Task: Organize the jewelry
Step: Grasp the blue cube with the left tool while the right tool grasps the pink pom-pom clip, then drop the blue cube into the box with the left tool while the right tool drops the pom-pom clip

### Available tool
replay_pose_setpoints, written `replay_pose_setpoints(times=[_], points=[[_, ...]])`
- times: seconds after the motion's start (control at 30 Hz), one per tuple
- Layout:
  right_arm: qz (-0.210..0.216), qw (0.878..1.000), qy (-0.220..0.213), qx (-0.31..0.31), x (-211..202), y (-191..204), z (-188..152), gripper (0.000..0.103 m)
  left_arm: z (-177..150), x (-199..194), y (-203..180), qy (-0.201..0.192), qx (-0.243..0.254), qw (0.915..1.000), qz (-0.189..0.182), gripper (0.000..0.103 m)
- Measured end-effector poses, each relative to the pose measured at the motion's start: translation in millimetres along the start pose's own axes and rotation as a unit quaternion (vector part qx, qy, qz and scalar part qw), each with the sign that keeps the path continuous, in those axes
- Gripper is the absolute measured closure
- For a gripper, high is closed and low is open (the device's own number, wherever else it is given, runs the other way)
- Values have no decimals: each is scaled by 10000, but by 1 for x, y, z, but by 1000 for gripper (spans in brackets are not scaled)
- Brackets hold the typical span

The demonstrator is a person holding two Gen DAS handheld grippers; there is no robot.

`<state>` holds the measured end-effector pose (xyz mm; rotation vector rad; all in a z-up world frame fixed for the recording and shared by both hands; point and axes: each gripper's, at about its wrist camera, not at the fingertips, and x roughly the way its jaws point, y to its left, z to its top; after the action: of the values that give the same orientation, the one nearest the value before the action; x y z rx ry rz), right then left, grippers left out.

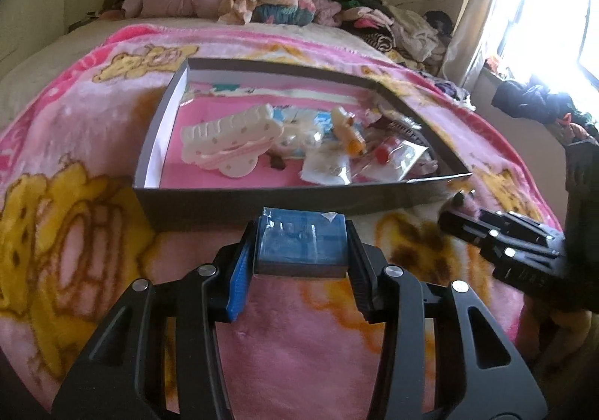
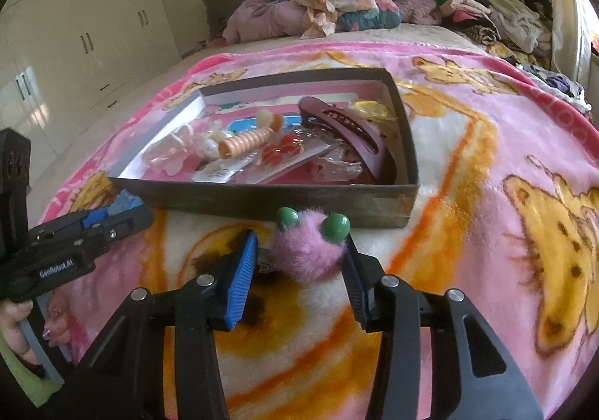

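Note:
A small blue box wrapped in clear film sits between the fingers of my left gripper, whose pads press on both its sides, just above the pink blanket. My right gripper is shut on a pink fluffy hair clip with two green balls. Both grippers hover in front of the near wall of a shallow dark cardboard box. Inside it lie a white hair claw, a purple hair claw, an orange spiral tie and several small packets.
The pink bear-print blanket covers the bed. Piled clothes lie along the headboard and right side. Wardrobes stand to the left, a bright window to the right. A person's hand holds the left gripper.

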<state>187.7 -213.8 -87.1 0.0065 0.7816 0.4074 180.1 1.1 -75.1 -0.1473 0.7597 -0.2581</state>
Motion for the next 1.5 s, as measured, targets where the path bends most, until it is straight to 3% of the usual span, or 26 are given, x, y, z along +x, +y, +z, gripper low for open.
replay_pose_setpoints(times=[0.33, 0.83, 1.5], points=[[234, 9991, -281, -237, -22, 18, 16, 61, 18, -18, -15, -292, 152, 9994, -49, 67], [30, 9979, -626, -169, -30, 2, 59, 61, 53, -2, -24, -420, 262, 9988, -43, 67], [-193, 9985, -504, -31, -1, -23, 69, 60, 76, 41, -19, -218, 183, 9996, 47, 67]])
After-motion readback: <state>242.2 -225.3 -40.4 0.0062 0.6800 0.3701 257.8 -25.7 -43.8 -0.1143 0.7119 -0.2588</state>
